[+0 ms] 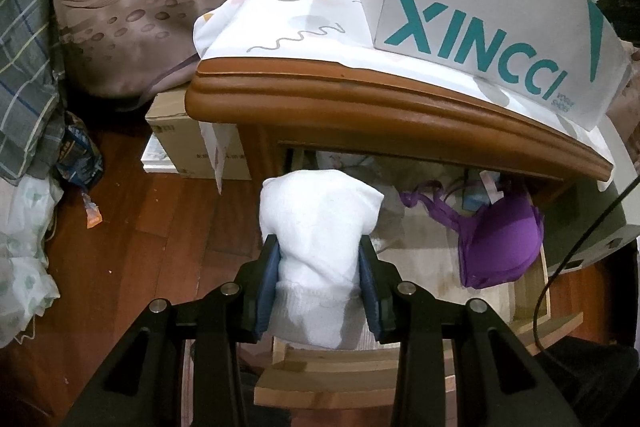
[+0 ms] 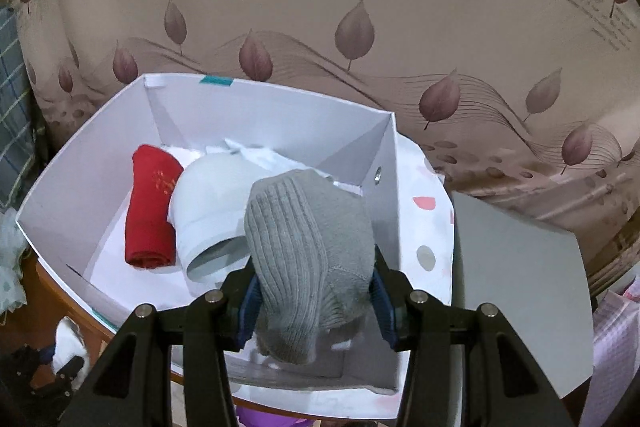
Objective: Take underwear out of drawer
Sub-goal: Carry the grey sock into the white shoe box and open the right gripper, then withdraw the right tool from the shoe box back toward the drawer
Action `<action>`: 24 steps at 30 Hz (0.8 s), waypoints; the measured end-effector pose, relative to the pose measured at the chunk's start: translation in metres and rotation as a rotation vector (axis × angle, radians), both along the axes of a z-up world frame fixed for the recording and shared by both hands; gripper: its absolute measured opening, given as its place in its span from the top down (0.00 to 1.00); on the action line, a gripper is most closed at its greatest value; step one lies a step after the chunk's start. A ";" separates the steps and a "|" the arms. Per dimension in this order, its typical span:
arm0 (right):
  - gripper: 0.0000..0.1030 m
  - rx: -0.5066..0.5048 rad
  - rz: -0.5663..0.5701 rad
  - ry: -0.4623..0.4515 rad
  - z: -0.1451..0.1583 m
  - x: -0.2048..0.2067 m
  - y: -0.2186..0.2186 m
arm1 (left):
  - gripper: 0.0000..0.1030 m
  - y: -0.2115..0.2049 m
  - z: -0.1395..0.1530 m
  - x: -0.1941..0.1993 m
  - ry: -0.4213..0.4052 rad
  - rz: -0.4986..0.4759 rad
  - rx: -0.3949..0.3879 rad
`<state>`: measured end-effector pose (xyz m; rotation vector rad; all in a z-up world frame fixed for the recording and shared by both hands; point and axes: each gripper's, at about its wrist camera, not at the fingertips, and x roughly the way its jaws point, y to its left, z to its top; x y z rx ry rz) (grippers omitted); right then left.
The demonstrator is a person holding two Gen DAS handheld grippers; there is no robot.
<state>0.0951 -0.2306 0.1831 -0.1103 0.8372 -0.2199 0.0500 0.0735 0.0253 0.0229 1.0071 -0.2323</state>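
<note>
Left gripper [image 1: 319,267] clamps a white rolled garment [image 1: 320,223] over the open drawer [image 1: 532,291], where a purple bra [image 1: 500,243] lies — under the wooden tabletop [image 1: 360,107]. Right gripper [image 2: 314,291] squeezes a grey ribbed roll [image 2: 304,251] above the white box [image 2: 80,163] — inside, a white roll [image 2: 212,203] and a red one [image 2: 150,203].

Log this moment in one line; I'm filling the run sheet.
left gripper: shut on white rolled garment over open drawer | right gripper: shut on grey ribbed garment over white box

floor: dark wood [image 1: 132,247] | backdrop: leaf-print curtain [image 2: 360,27] (printed lettering) | furniture: wooden nightstand [image 1: 360,111]
</note>
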 end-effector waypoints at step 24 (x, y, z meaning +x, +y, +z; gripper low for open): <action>0.31 0.043 0.009 -0.271 -0.034 -0.132 -0.001 | 0.67 0.001 0.000 -0.001 0.002 -0.010 -0.005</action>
